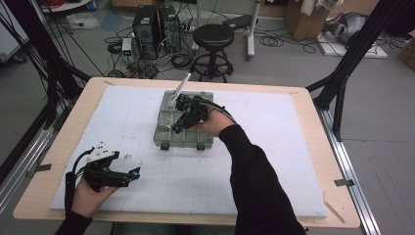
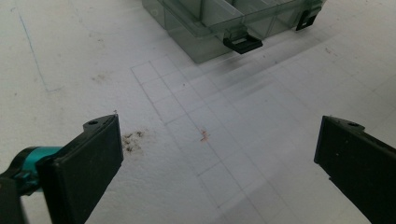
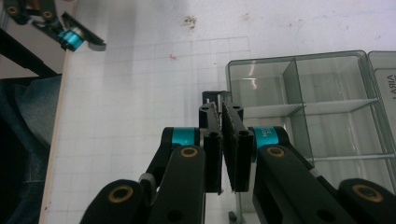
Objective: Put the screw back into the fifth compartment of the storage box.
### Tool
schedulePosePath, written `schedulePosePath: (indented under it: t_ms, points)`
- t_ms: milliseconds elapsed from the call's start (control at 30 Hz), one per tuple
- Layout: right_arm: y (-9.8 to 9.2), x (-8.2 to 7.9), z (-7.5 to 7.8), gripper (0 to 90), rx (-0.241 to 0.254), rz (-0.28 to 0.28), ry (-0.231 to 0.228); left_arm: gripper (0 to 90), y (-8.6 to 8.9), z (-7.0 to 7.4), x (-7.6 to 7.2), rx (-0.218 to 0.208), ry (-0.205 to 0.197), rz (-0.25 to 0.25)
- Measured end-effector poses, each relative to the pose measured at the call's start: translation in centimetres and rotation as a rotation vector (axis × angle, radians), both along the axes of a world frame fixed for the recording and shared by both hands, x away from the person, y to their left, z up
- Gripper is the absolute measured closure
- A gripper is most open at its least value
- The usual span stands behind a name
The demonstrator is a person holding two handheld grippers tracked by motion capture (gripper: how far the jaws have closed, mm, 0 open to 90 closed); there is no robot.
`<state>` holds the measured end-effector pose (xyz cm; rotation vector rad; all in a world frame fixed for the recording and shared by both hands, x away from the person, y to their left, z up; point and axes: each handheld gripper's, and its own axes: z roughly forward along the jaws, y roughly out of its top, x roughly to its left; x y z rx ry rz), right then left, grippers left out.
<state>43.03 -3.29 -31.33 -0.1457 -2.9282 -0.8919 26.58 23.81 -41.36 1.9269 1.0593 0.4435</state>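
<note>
From the high view, a clear compartment box (image 1: 183,122) sits mid-surface on the white mat (image 1: 274,161); the right gripper (image 1: 179,128) reaches over it, the left gripper (image 1: 133,173) rests near the front-left edge.

In the left gripper view, its fingers (image 2: 88,158) stand wide apart, probably waiting.

In the right gripper view, the fingers (image 3: 212,149) sit pressed together at the box's black latch (image 3: 215,96), seemingly to work it.

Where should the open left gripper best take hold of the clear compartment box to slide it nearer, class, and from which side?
Probably the near front wall of the compartment box, between its two black latches. The left gripper faces that side already, jaws wide apart, and the upright thin wall would fit between them.
</note>
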Motion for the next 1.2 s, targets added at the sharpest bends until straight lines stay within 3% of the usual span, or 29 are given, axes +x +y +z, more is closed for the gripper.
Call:
schedulePosePath:
  t_ms: [133, 200, 333, 467, 1200]
  points:
    - [1.0, 0.7, 0.1, 87.0, -0.025, -0.004, -0.010, 1.7, 0.0, 0.0, 0.0, 0.000, 0.000, 0.002]
    - [1.4, 1.2, 0.3, 87.0, -0.004, -0.005, -0.004, 1.7, 0.0, 0.0, 0.0, -0.002, -0.001, 0.004]
    - [2.3, 1.8, 0.1, 87.0, -0.026, -0.010, -0.004, 1.7, 0.0, 0.0, 0.0, 0.002, -0.004, -0.001]
    - [2.9, 2.2, -0.2, 87.0, -0.012, -0.020, 0.000, 1.7, 0.0, 0.0, 0.0, 0.003, -0.002, -0.001]
    - [4.3, 3.3, -2.1, 87.0, -0.024, -0.044, -0.001, 1.7, 0.2, -0.1, 0.1, 0.004, 0.001, 0.004]
